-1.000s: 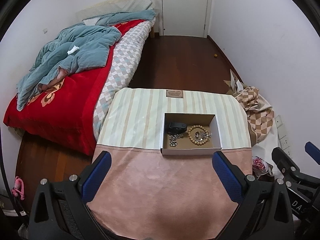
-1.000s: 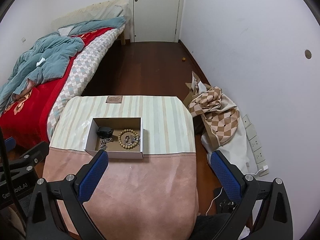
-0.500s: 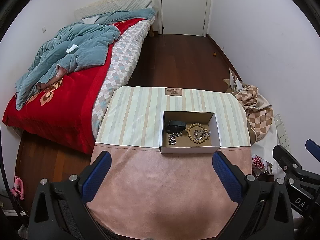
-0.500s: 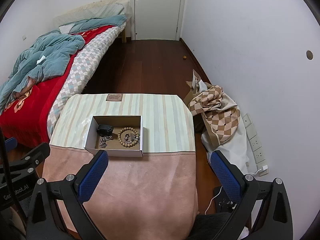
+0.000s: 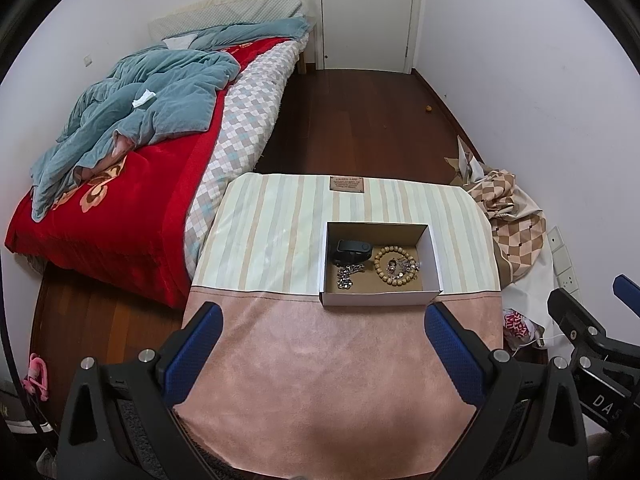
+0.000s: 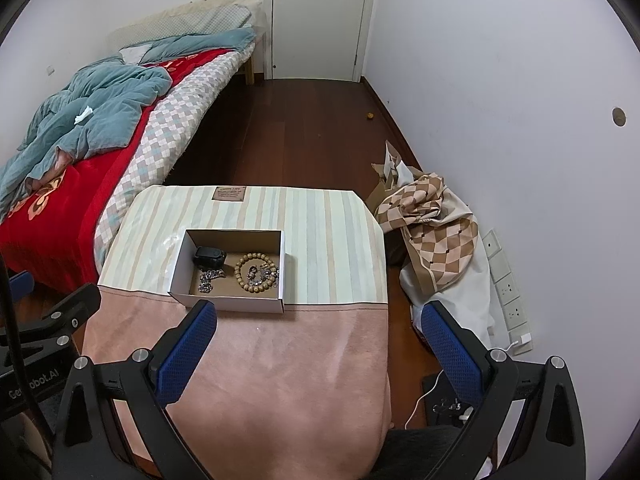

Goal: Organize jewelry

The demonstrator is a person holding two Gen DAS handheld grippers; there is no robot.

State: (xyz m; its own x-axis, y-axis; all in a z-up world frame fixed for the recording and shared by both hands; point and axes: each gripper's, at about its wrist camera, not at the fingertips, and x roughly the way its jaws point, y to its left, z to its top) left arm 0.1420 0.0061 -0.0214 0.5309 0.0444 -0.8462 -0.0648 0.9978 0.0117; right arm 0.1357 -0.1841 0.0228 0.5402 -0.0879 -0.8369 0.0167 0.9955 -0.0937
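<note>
A small open white cardboard box point(image 5: 380, 298) point(image 6: 228, 301) sits on a table with a pink and striped cloth point(image 5: 320, 360) point(image 6: 280, 360). Inside lie a black band-like item point(image 5: 352, 250) point(image 6: 210, 257), a silver chain point(image 5: 347, 274) point(image 6: 209, 278) and a wooden bead bracelet point(image 5: 396, 267) point(image 6: 257, 272) with a small metal piece in its ring. My left gripper point(image 5: 322, 350) is open and empty, above the near part of the table. My right gripper point(image 6: 320, 344) is open and empty, to the right of the box.
A bed point(image 5: 120, 184) with a red cover and a blue quilt stands at the left. A checked cloth bundle point(image 6: 432, 224) and wall sockets point(image 6: 508, 288) are at the right. Dark wood floor point(image 5: 360, 120) leads to a closed white door point(image 6: 320, 20).
Both grippers have risen and drawn back a little, so the table and box look smaller and lower. Nothing in the box has moved.
</note>
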